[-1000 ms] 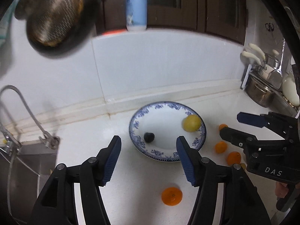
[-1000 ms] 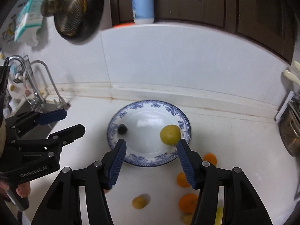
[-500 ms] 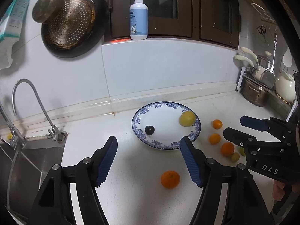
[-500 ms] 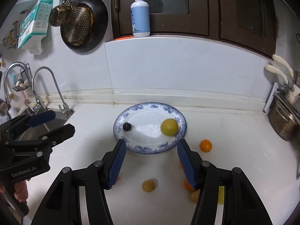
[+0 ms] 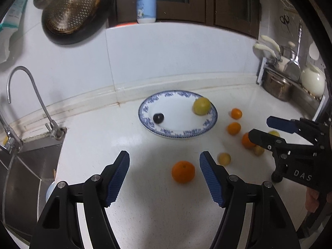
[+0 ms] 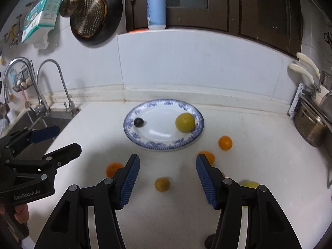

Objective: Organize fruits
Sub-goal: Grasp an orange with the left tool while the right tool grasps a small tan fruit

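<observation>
Since a second earlier both grippers had drawn back from the blue-rimmed plate [image 6: 189, 139], so more loose fruit showed on the white surface [image 6: 259, 166]. The left gripper [image 5: 165, 174] had spread its fingers wider; they stood apart and empty, with a large orange [image 5: 183, 171] lying on the surface between them, untouched. The right gripper [image 6: 167, 179] kept the same gap, fingers apart and gripping nothing, a small yellowish fruit [image 6: 162, 184] lying between them. The left gripper's body read "GenRobot.AI" and the right one's "DAS". The plate lay far, near the wall, holding two fruits: one yellow-green fruit [image 6: 185, 122] on its right and one dark plum [image 6: 138, 122] on its left. At least seven loose fruits lay near and right of the plate, four of them oranges
</observation>
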Tool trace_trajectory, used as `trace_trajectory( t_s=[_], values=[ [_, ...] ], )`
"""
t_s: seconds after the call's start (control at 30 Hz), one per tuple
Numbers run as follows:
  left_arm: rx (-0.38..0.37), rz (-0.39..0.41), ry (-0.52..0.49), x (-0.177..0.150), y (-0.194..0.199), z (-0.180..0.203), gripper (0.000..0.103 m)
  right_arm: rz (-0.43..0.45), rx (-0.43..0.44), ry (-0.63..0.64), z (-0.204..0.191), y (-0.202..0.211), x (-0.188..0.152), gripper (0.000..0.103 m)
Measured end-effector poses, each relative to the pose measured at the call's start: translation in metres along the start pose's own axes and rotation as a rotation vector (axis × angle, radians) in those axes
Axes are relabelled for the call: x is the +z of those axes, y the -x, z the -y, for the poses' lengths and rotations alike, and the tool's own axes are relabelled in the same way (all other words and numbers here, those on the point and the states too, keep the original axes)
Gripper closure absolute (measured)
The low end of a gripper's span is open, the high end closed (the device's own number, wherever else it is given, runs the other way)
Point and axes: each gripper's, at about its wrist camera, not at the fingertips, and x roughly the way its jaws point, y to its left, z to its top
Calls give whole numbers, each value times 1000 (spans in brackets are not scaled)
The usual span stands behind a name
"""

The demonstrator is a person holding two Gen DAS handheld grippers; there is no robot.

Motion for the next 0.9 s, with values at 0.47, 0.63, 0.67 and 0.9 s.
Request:
trace_trajectory(
  t_s=[0.47, 0.63, 0.67, 0.9],
  values=[
    [-70, -97, -28, -20, -44, 6, 34, -127, 35, 13, 1, -39, -25, 46],
    [-90, -137, -28, -23, -61, 10, 34, -176, 45, -5, 4, -55, -31, 46],
    [-93, -147, -25, -23, -65, 10, 34, -188, 46, -12, 5, -59, -32, 46],
    [-102, -194, -9, -22, -84, 14, 36, -230, 53, -40, 6, -73, -35, 47]
  ],
)
